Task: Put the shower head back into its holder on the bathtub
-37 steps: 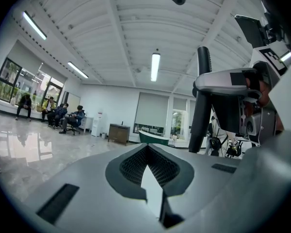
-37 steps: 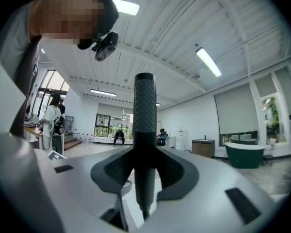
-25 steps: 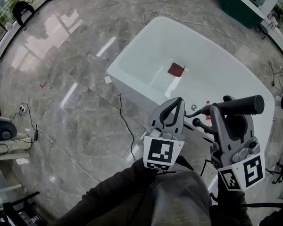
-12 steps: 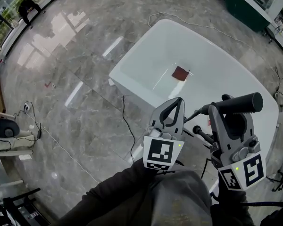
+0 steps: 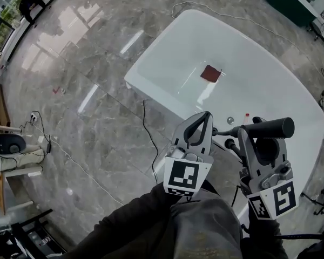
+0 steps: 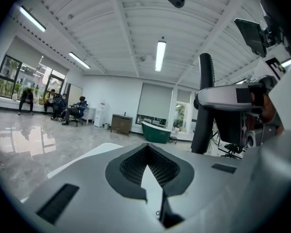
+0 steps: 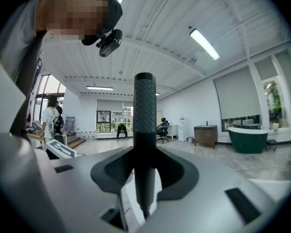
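The white bathtub [image 5: 151, 90] lies ahead in the head view, with chrome and dark tap fittings [image 5: 230, 121] on its near rim. My right gripper [image 5: 261, 137] is shut on the dark grey shower head [image 5: 270, 127], which lies crosswise in the jaws just above those fittings. In the right gripper view the textured handle [image 7: 144, 125] stands upright between the closed jaws [image 7: 144, 176]. My left gripper [image 5: 204, 117] hangs beside it, shut with nothing in it [image 6: 148, 154]. The left gripper view also catches the shower head [image 6: 203, 106] off to its right.
A dark red square [image 5: 211, 73] lies on the tub's floor. A black cable [image 5: 149, 142] runs over the grey marble floor beside the tub, and a white cord [image 5: 205, 8] curls beyond its far end. People sit far off in the hall [image 6: 53, 106].
The head view has shifted a little, so the tub sits higher and further right. Both grippers stay shut, and the shower head has dropped slightly toward the rim fittings.
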{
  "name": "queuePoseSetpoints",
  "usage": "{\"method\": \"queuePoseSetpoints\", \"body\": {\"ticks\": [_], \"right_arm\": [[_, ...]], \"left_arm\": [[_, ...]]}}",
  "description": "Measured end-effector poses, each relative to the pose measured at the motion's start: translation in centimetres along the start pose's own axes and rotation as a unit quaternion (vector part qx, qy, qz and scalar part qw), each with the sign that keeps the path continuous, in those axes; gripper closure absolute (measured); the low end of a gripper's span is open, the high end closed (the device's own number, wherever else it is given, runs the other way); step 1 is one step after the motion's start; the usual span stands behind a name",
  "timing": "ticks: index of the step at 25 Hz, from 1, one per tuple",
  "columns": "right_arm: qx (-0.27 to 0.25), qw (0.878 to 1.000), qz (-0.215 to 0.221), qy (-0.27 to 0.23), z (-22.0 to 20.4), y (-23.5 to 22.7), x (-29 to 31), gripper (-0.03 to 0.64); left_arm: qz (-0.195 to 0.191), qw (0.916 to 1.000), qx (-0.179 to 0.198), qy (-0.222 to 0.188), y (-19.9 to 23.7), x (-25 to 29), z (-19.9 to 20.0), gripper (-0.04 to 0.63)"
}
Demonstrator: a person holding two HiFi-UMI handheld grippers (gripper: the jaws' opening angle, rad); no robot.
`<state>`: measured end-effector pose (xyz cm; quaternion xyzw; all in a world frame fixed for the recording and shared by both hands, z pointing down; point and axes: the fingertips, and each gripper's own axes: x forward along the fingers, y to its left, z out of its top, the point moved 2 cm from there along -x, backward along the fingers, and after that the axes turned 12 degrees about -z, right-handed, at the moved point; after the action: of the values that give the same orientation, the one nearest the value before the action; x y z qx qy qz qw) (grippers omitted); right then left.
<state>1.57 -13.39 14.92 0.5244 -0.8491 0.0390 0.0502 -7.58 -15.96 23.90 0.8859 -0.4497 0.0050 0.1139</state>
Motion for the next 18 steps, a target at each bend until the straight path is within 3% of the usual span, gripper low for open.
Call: {"method": "queuePoseSetpoints", "body": {"ticks": [18], "right_arm": [[0.008, 0.999, -0.045, 0.017, -6.6, -3.2, -0.3, 0.476]], "left_arm": [[-0.03, 0.9995, -0.014, -0.002, -0.8, 3.1, -2.2, 0.592]]}}
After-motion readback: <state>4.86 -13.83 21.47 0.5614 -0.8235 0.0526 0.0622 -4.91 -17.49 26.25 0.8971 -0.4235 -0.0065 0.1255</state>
